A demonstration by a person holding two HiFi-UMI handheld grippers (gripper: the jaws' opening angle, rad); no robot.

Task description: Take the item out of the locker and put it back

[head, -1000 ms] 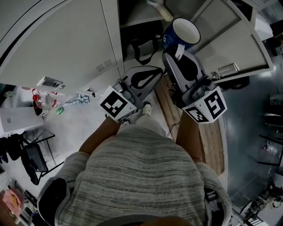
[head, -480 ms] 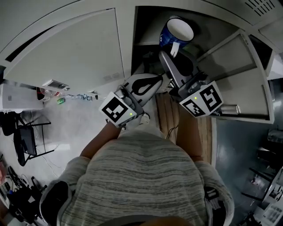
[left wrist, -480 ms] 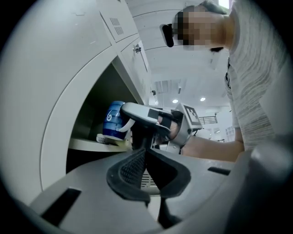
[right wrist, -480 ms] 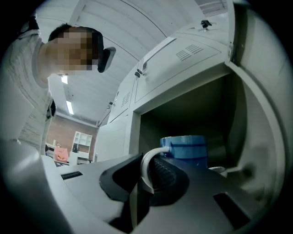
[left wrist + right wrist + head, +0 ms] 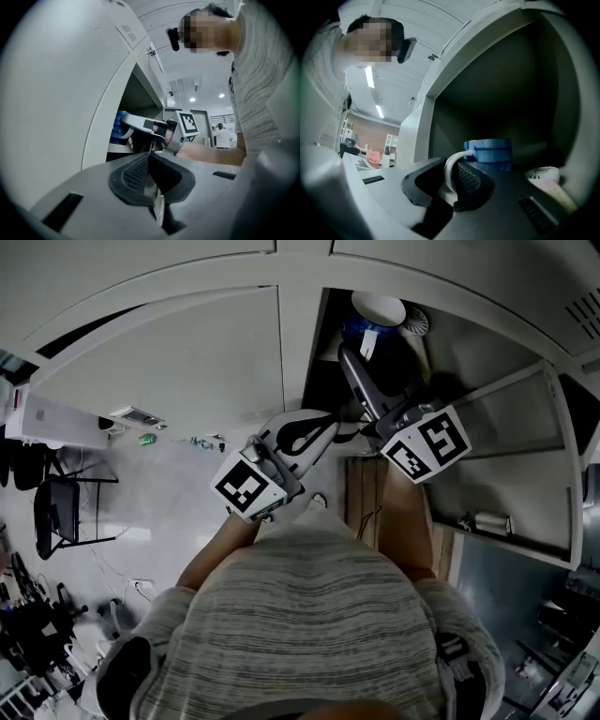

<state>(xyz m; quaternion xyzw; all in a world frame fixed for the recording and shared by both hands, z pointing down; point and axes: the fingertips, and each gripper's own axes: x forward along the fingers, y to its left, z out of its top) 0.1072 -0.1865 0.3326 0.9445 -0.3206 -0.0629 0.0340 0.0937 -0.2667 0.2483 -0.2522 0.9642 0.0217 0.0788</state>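
A blue mug [image 5: 373,322] with a white inside and a white handle [image 5: 450,176] hangs just inside the open locker [image 5: 323,343]. My right gripper [image 5: 367,348] is shut on that handle and reaches into the dark compartment; in the right gripper view the blue mug [image 5: 490,150] stands beyond the jaws. Lower and to the left, outside the locker, my left gripper [image 5: 330,423] is shut with nothing in it. In the left gripper view my left gripper [image 5: 149,161] has its pads together, and the mug [image 5: 121,129] shows ahead in the right gripper.
The locker door [image 5: 511,460] stands open at the right. A small white fan [image 5: 544,174] lies inside the compartment beside the mug. A closed locker door [image 5: 187,352] fills the left. A chair [image 5: 66,512] and a strip of wooden floor [image 5: 361,498] lie below.
Both grippers have moved towards the locker. The mug has gone from in front of the opening into the compartment. The view has swung so the locker sits higher and more central.
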